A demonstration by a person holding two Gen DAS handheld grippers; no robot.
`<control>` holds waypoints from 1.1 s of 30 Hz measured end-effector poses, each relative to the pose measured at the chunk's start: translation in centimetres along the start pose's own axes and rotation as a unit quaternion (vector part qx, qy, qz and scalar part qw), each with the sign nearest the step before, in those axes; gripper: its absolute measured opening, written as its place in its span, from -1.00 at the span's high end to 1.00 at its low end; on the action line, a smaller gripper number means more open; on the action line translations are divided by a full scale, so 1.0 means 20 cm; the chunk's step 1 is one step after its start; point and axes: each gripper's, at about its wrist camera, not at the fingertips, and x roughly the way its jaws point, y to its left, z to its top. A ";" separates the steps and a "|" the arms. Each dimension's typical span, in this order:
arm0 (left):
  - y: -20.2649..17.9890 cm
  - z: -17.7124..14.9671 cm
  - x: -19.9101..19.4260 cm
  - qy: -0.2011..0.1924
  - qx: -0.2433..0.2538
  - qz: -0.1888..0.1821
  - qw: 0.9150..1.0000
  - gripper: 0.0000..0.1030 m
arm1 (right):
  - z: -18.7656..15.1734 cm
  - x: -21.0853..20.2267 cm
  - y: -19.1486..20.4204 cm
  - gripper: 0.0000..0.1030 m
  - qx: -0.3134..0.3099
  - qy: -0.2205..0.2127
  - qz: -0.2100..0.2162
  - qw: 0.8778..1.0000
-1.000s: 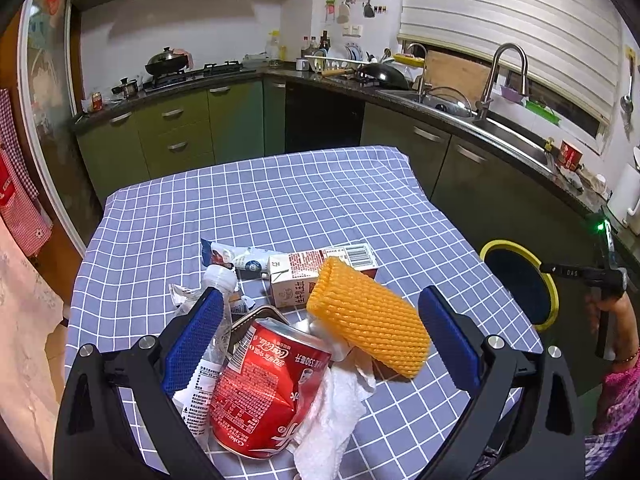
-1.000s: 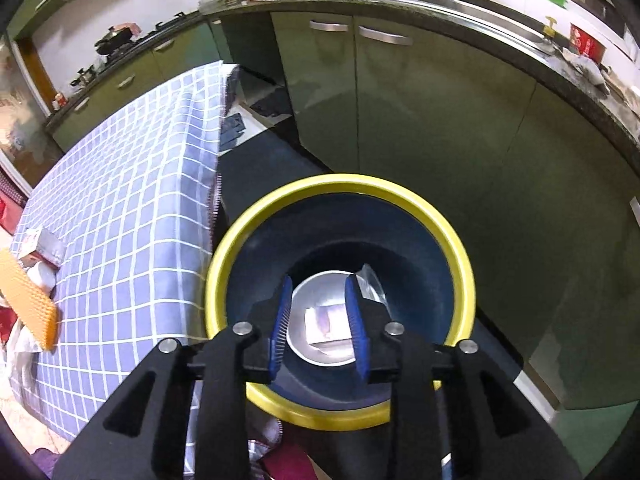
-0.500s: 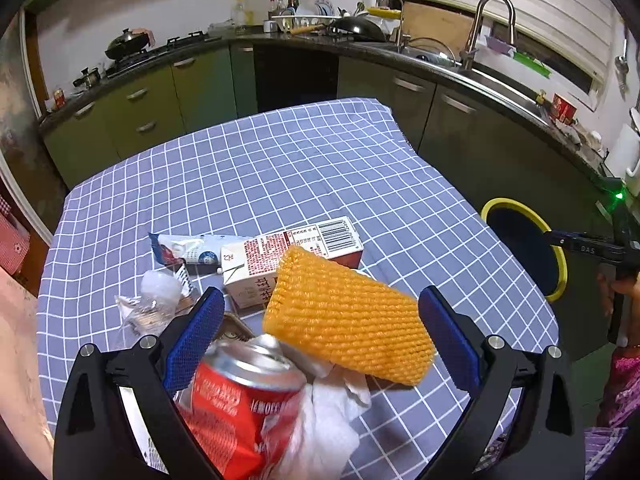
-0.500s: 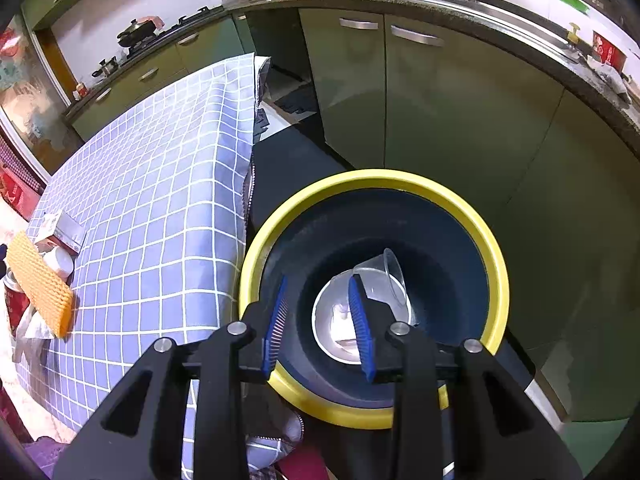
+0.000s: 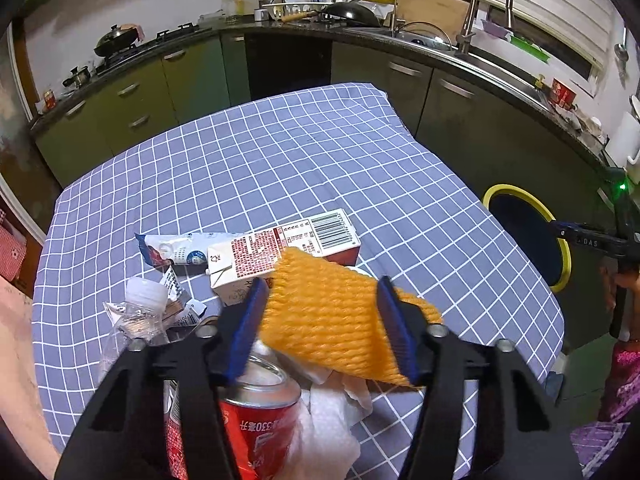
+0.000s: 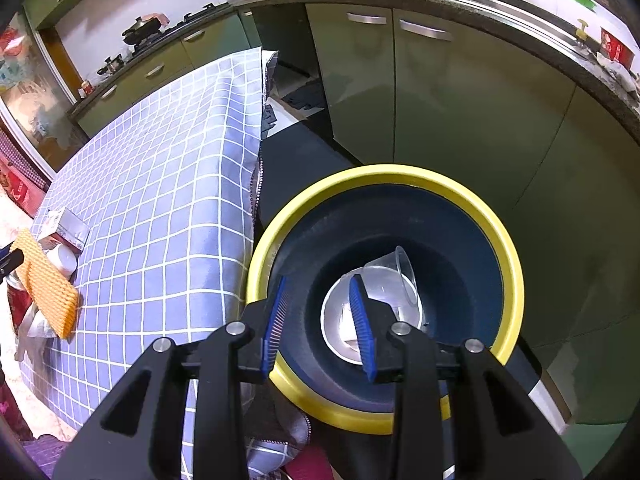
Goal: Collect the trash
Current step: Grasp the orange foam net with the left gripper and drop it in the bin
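The left gripper (image 5: 320, 312) pinches one orange foam net (image 5: 332, 320) between its two blue pads, above the near edge of the checked table (image 5: 280, 160). Around it lie one red can (image 5: 256, 424), one milk carton (image 5: 280, 252), one crushed bottle (image 5: 140, 316), one wrapper (image 5: 176, 250) and white tissue (image 5: 324, 428). The right gripper (image 6: 320, 312) hangs open and empty over the one yellow-rimmed bin (image 6: 500, 240), right of the table, with one clear cup (image 6: 394, 276) inside.

L tool (image 5: 320, 332) clamps orange foam net (image 5: 332, 320) above red can (image 5: 256, 420).
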 end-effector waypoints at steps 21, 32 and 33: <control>-0.24 0.07 -0.35 -0.096 0.074 -0.016 0.992 0.88 | -0.02 -0.07 -0.02 0.40 0.002 -0.014 0.010 1.000; -0.56 0.21 -0.41 -0.132 0.124 -0.050 0.982 0.88 | -0.05 -0.20 -0.13 0.40 0.021 -0.040 -0.002 0.999; -0.60 0.23 -0.40 -0.132 0.129 -0.057 0.981 0.88 | -0.05 -0.21 -0.15 0.40 0.024 -0.042 -0.003 0.999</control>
